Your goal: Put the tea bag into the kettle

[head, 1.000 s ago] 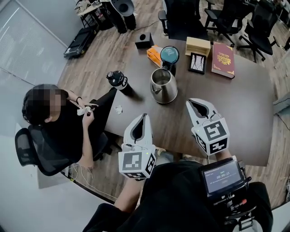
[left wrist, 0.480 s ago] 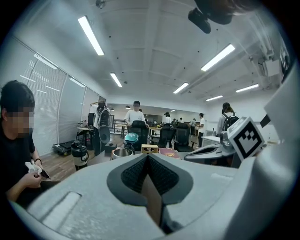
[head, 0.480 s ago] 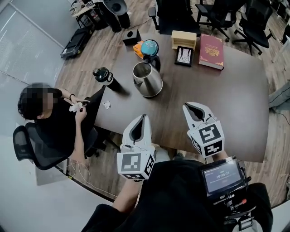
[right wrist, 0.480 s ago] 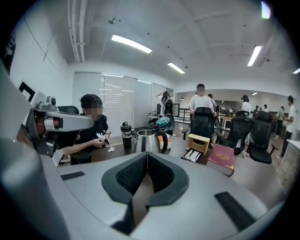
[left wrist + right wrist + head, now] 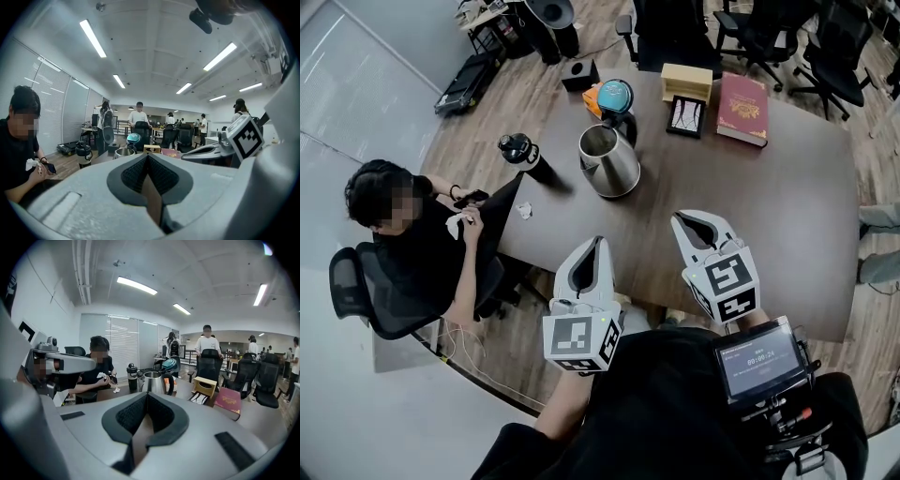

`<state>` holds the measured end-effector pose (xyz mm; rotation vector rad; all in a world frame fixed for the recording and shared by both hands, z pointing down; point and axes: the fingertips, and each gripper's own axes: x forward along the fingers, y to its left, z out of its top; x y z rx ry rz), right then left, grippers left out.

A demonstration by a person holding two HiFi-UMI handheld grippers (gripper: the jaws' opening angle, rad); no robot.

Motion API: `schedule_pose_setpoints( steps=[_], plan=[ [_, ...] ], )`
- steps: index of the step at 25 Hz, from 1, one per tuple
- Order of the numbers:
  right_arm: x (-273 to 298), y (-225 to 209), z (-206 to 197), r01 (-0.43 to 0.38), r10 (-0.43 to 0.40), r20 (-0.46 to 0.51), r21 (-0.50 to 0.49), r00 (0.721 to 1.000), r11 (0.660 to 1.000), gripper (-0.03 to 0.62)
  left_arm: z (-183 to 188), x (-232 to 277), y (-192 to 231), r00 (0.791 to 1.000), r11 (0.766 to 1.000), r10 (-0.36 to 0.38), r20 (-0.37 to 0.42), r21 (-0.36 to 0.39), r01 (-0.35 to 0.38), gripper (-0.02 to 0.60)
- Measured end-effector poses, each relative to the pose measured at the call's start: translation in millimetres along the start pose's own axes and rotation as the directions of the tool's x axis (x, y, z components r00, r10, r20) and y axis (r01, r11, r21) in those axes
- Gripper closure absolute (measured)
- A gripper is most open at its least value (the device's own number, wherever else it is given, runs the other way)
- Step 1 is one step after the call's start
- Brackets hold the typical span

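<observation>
A steel kettle (image 5: 609, 161) stands open-topped on the dark table (image 5: 787, 225), also seen in the left gripper view (image 5: 124, 151) and the right gripper view (image 5: 152, 382). A small white tea bag (image 5: 524, 211) lies near the table's left edge, by the seated person; it shows faintly in the right gripper view (image 5: 116, 390). My left gripper (image 5: 599, 240) hovers over the near table edge, shut and empty. My right gripper (image 5: 679, 219) is beside it, also shut and empty. Both point toward the kettle from well short of it.
A black bottle (image 5: 517, 150) stands left of the kettle. Behind the kettle are a teal lid (image 5: 615, 94), an orange box (image 5: 592, 98), a wooden box (image 5: 686, 82), a small frame (image 5: 684, 114) and a red book (image 5: 742, 96). A person (image 5: 403, 234) sits at the table's left side. Office chairs ring the far end.
The head view has tilted, so the kettle and the other table items sit higher in the frame. The seated person's hands have moved. Both grippers stay shut in about the same place.
</observation>
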<state>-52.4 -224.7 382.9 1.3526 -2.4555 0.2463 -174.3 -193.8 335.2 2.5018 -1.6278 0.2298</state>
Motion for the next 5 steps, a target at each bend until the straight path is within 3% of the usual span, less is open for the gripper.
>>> schedule_pose_setpoints(
  steps=[5],
  plan=[
    [5.3, 6.4, 0.2, -0.014, 0.014, -0.003, -0.008, 1.000, 1.000, 0.585, -1.7, -3.6, 8.4, 1.000, 1.000, 0.019, 0.001, -0.008, -0.019, 0.577]
  ],
)
